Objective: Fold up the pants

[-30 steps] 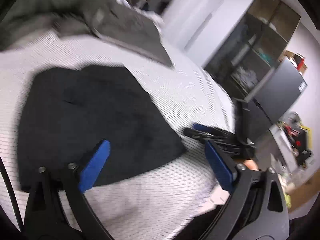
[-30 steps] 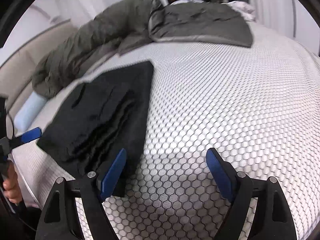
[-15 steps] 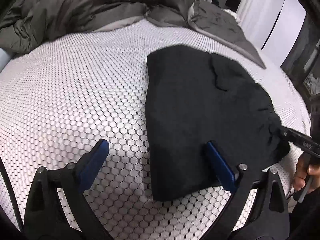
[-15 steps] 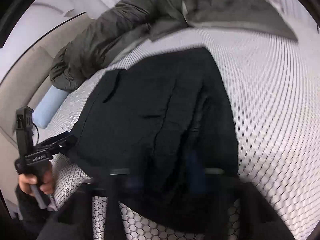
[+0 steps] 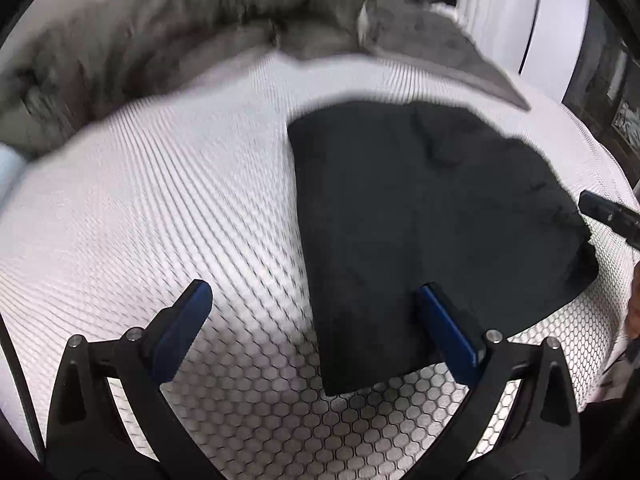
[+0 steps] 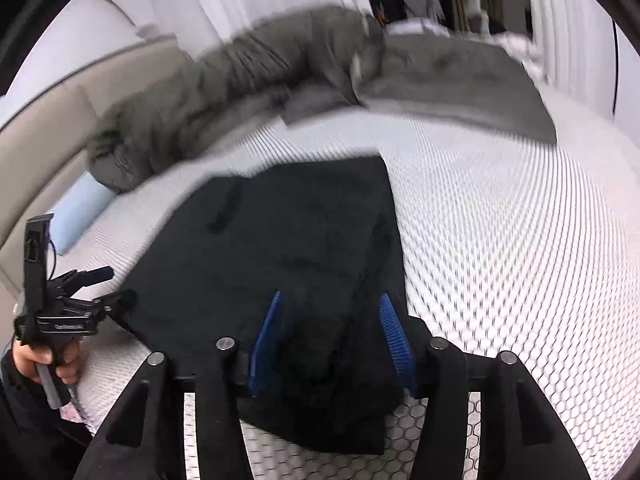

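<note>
Left wrist view, left to right: one left gripper (image 5: 308, 316), its two blue-padded fingers (image 5: 180, 332) spread wide and holding nothing; the left finger hangs over bare bed (image 5: 140, 208), the right finger over the near edge of one pair of folded black pants (image 5: 420, 216). The pants lie flat on the white honeycomb-patterned bed, right of centre. One grey duvet (image 5: 192, 28) is bunched along the far side of the bed. At the far right edge, the tip of the right gripper (image 5: 608, 216) shows beside the pants' right border.

Right wrist view, left to right: one hand (image 6: 44, 364) grips the handle of the left gripper (image 6: 100, 288), held low at the bed's (image 6: 500, 240) near left edge with its fingers pointing toward the left border of the pants (image 6: 280, 248). One pale blue pillow (image 6: 80, 212) lies against the headboard (image 6: 52, 128), beside the grey duvet (image 6: 248, 72). The right gripper (image 6: 330, 340) is set low over the near right part of the pants, with its two blue fingers (image 6: 266, 336) at a narrow gap, a raised ridge of stacked black cloth between them; whether the pads press the cloth cannot be told.
</note>
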Demonstrator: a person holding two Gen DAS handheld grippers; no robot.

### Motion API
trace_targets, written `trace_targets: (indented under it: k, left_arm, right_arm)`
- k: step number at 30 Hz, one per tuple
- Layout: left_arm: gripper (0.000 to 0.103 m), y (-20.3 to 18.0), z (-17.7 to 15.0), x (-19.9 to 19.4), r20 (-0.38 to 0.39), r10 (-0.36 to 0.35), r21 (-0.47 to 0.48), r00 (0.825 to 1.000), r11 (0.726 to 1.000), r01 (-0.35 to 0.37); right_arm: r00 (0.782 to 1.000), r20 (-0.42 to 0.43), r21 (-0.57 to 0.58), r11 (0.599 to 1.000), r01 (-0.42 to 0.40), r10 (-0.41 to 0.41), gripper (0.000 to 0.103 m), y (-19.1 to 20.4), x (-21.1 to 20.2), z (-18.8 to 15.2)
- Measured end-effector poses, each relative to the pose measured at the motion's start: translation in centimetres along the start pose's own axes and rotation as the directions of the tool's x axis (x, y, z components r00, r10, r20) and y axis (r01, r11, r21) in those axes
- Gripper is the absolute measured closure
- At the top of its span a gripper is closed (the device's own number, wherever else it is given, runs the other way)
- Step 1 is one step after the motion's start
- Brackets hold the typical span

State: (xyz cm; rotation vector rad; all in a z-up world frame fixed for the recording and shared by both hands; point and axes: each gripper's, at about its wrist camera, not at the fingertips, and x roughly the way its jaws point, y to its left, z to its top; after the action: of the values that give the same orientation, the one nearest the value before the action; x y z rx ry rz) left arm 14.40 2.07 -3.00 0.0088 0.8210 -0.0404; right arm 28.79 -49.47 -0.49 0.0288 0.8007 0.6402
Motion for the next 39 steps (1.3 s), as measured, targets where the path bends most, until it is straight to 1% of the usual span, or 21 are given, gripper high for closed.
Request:
trace_targets:
  k: [1,4,5,6,7,8,9,10,13,15,18,21,23,25,27,30,32,34,37,38,39]
  left_arm:
    - [0.001,-0.8,0.1,-1.1,0.079,-0.005,0.043,0.997,0.999,0.001]
    - [0.001,-3.3,0.6,-1.8,0.162,-0.054,0.163,0.985,0.986,0.027]
    - [0.001,-4.1,0.7,-1.0,0.155,-0.074,0.192,0.985,0.98,0.043]
    - [0.006,-4.6,1.0,-0.7,0.138,-0.092,0.214,0.986,0.975,0.061]
    - [0.017,-5.3,0.9,0.1,0.104,-0.108,0.238,0.989,0.968,0.081]
    - [0.025,-5.8,1.0,1.4,0.064,-0.111,0.257,0.992,0.962,0.091]
    - [0.038,-6.3,0.8,2.6,0.012,-0.109,0.279,0.994,0.955,0.101]
    - [0.039,-6.6,0.6,3.6,-0.027,-0.103,0.293,0.994,0.95,0.106]
    - [0.036,-6.1,0.4,4.1,-0.038,-0.133,0.27,0.99,0.953,0.139]
    - [0.035,-5.8,0.3,3.5,-0.039,-0.134,0.262,0.99,0.955,0.14]
    - [0.028,-5.6,0.0,2.3,-0.036,-0.131,0.248,0.991,0.959,0.136]
    - [0.025,-5.0,-0.3,1.4,-0.044,-0.128,0.233,0.991,0.963,0.134]
    - [0.025,-4.9,0.1,1.0,-0.045,-0.115,0.218,0.992,0.968,0.122]
    - [0.025,-5.0,0.8,-0.2,0.006,-0.121,0.202,0.993,0.972,0.117]
    - [0.025,-5.2,1.4,-1.4,0.075,-0.157,0.193,0.985,0.971,0.141]
    - [0.025,-5.8,3.4,-0.4,0.09,-0.162,0.166,0.983,0.975,0.146]
    - [0.025,-6.2,4.0,1.5,0.04,-0.15,0.162,0.988,0.977,0.142]
    - [0.025,-6.0,3.8,3.9,-0.048,-0.12,0.155,0.992,0.98,0.126]
    - [0.022,-5.2,3.6,4.3,-0.05,-0.14,0.133,0.989,0.98,0.145]
    - [0.022,-5.1,3.4,4.1,-0.049,-0.136,0.141,0.989,0.98,0.142]
    - [0.022,-4.9,3.3,4.0,-0.047,-0.134,0.144,0.99,0.98,0.139]
  right_arm:
    - [1.0,0.01,-0.007,1.0,-0.016,0.016,0.05,0.3,-0.3,0.4]
    - [0.999,0.004,-0.059,0.997,-0.052,0.052,0.05,2.4,0.3,0.6]
    - [0.998,-0.018,-0.087,0.995,-0.058,0.057,0.051,3.5,1.0,0.6]
    - [0.998,-0.036,-0.111,0.992,-0.063,0.059,0.054,4.6,2.0,0.8]
    - [0.997,-0.047,-0.124,0.99,-0.07,0.064,0.056,5.1,2.6,0.6]
    - [0.995,-0.062,-0.139,0.987,-0.08,0.072,0.056,5.7,3.4,0.6]
    - [0.993,-0.083,-0.152,0.984,-0.092,0.08,0.056,6.2,4.2,0.4]
    - [0.992,-0.101,-0.165,0.982,-0.094,0.078,0.056,6.5,4.8,0.1]
    - [0.986,-0.161,-0.243,0.97,-0.007,-0.033,0.059,6.8,7.2,-1.4]
    - [0.985,-0.17,-0.255,0.966,-0.026,-0.018,0.059,5.8,6.8,-1.8]
    - [0.985,-0.17,-0.252,0.966,-0.048,0.004,0.058,4.9,5.3,-1.7]
    - [0.981,-0.186,-0.314,0.949,-0.013,-0.048,0.058,4.7,4.4,-2.5]
    - [0.982,-0.182,-0.302,0.953,-0.002,-0.055,0.058,4.1,3.6,-2.5]
    - [0.987,-0.155,-0.26,0.966,-0.008,-0.033,0.057,4.2,2.9,-2.0]
    - [0.994,-0.106,-0.217,0.975,-0.039,0.016,0.057,4.2,2.5,-1.2]
    - [0.998,-0.069,-0.185,0.983,-0.002,-0.011,0.057,4.7,4.4,0.1]
    - [0.993,-0.109,-0.184,0.982,0.028,-0.049,0.061,5.0,6.4,0.3]
    - [0.98,-0.147,-0.237,0.966,0.099,-0.137,0.07,5.1,8.0,0.1]
    - [0.974,-0.151,-0.245,0.961,0.128,-0.168,0.07,4.3,7.0,-0.1]
    - [0.975,-0.152,-0.219,0.967,0.13,-0.165,0.07,3.6,6.4,0.0]
    - [0.978,-0.163,-0.161,0.982,0.104,-0.13,0.07,2.6,5.8,0.0]
